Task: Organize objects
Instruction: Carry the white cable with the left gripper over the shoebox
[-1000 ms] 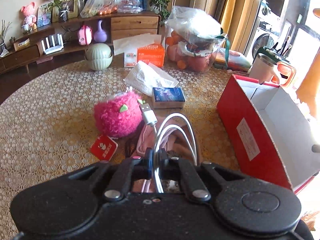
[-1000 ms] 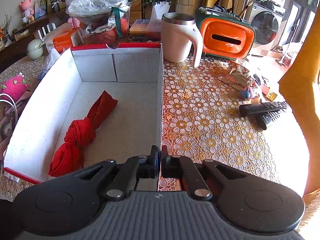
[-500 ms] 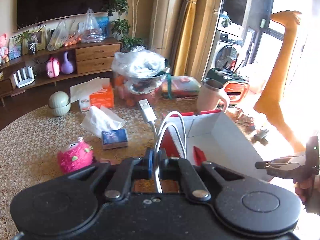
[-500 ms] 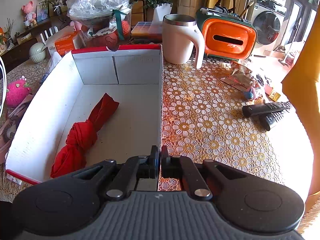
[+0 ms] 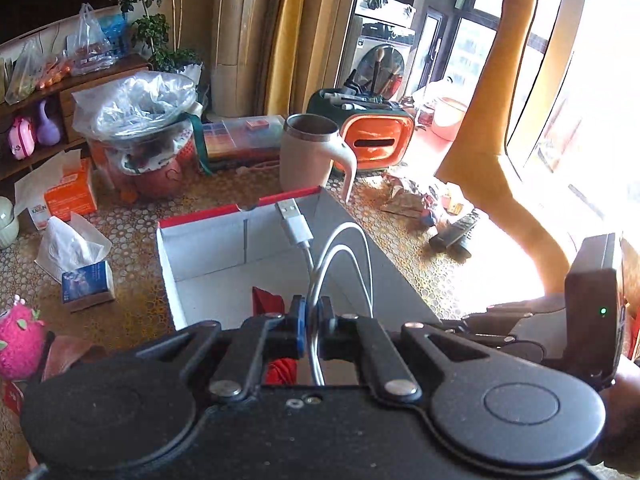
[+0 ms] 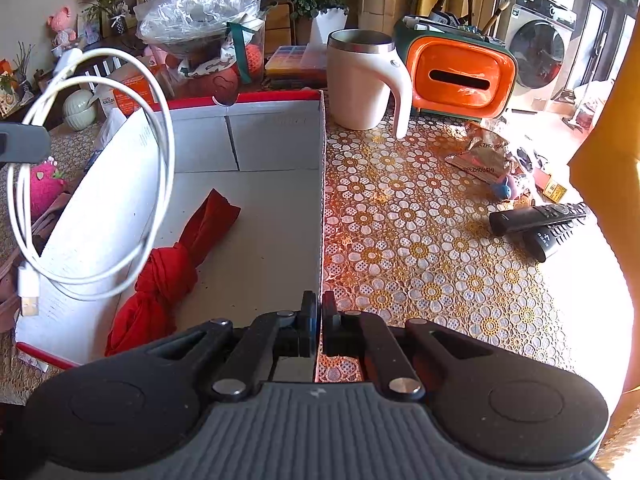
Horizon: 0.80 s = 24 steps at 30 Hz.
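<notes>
My left gripper point(image 5: 312, 320) is shut on a coiled white USB cable point(image 5: 340, 256), whose loops and plug stick up above the fingers. It hangs over the near end of the open red-and-white cardboard box point(image 5: 208, 248). A knotted red cloth point(image 6: 176, 264) lies on the box floor. In the right wrist view the cable point(image 6: 160, 160) dangles above the box's left wall. My right gripper point(image 6: 318, 320) is shut on the right wall of the box point(image 6: 280, 136) at its near end; its body point(image 5: 592, 300) shows at the right of the left wrist view.
Behind the box stand a cream mug point(image 6: 360, 80), an orange tissue holder point(image 6: 460, 76) and a plastic-covered fruit basket point(image 5: 140, 128). Two black remotes point(image 6: 536, 216) and a wrapper point(image 6: 480, 156) lie to the right. A pink plush point(image 5: 20, 340) and tissue pack point(image 5: 86, 286) lie to the left.
My left gripper has swung with the cable from above the pink plush rightward to over the box, and the cable now shows in the right wrist view. The right gripper has not moved.
</notes>
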Each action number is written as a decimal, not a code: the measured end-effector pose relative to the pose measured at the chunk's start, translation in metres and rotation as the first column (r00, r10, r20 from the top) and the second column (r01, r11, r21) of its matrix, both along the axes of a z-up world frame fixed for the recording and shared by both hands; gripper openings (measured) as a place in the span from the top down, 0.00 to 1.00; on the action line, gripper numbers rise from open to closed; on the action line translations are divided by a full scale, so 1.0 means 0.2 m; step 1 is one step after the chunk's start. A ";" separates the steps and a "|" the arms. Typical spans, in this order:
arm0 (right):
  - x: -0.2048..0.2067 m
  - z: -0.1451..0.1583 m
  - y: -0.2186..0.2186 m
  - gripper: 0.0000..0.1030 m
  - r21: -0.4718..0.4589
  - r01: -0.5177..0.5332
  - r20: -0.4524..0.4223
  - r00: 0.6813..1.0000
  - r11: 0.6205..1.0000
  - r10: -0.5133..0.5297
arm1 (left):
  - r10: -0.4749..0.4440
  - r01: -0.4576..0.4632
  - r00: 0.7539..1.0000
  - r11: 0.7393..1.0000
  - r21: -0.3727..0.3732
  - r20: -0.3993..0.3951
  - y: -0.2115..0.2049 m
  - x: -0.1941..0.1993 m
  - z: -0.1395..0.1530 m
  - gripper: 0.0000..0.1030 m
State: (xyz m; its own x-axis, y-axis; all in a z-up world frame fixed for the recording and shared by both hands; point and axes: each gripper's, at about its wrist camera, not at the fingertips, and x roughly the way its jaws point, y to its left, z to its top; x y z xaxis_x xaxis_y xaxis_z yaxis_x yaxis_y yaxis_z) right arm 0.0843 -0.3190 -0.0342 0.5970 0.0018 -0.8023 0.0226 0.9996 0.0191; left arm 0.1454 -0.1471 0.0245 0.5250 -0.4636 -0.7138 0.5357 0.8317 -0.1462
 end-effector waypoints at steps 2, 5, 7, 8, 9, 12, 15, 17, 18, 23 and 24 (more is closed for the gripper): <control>0.00 0.00 0.00 0.98 0.006 -0.002 0.001 1.000 1.000 0.002 | -0.009 0.010 1.000 1.000 0.022 -0.028 -0.06 0.02 -0.07 0.97; 0.00 0.00 -0.01 0.98 0.015 -0.004 0.002 1.000 1.000 0.004 | -0.021 0.025 0.998 0.998 0.059 -0.061 -0.15 0.04 -0.17 0.96; 0.00 0.00 -0.01 0.98 0.022 -0.006 0.002 1.000 1.000 0.006 | -0.029 0.036 0.996 0.996 0.085 -0.079 -0.20 0.06 -0.23 0.97; -0.01 0.00 -0.02 0.98 0.027 -0.006 0.001 1.000 1.000 0.006 | -0.031 0.040 0.996 0.995 0.096 -0.087 -0.21 0.07 -0.25 0.97; -0.01 0.00 -0.02 0.98 0.032 -0.006 0.000 1.000 0.999 0.006 | -0.032 0.043 0.995 0.993 0.108 -0.100 -0.23 0.08 -0.28 0.97; -0.01 0.00 -0.02 0.98 0.036 -0.012 -0.005 1.000 0.999 0.012 | -0.030 0.047 0.991 0.990 0.134 -0.128 -0.25 0.10 -0.35 0.96; -0.01 0.00 -0.02 0.98 0.037 -0.018 -0.007 1.000 0.999 0.018 | -0.025 0.050 0.987 0.987 0.155 -0.157 -0.27 0.13 -0.42 0.96; -0.01 0.00 -0.02 0.98 0.037 -0.020 -0.008 1.000 0.999 0.021 | -0.015 0.046 0.985 0.984 0.172 -0.175 -0.27 0.15 -0.45 0.96; -0.01 0.00 -0.02 0.98 0.036 -0.021 -0.008 1.000 0.999 0.022 | -0.009 0.043 0.982 0.983 0.179 -0.187 -0.27 0.15 -0.47 0.96; -0.02 0.00 -0.02 0.98 0.028 -0.025 -0.013 1.000 0.999 0.025 | 0.017 0.030 0.978 0.976 0.218 -0.210 -0.25 0.18 -0.53 0.96; -0.02 0.00 -0.02 0.98 0.027 -0.025 -0.013 1.000 0.999 0.026 | 0.019 0.029 0.977 0.975 0.221 -0.212 -0.24 0.18 -0.54 0.96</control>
State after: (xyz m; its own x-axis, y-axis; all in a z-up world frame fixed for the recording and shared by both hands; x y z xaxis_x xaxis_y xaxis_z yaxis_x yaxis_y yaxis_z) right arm 0.0809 -0.3227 -0.0332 0.5856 0.0386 -0.8097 -0.0026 0.9989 0.0458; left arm 0.1821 -0.1956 -0.0838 0.3486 -0.2837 -0.8933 0.5169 0.8532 -0.0693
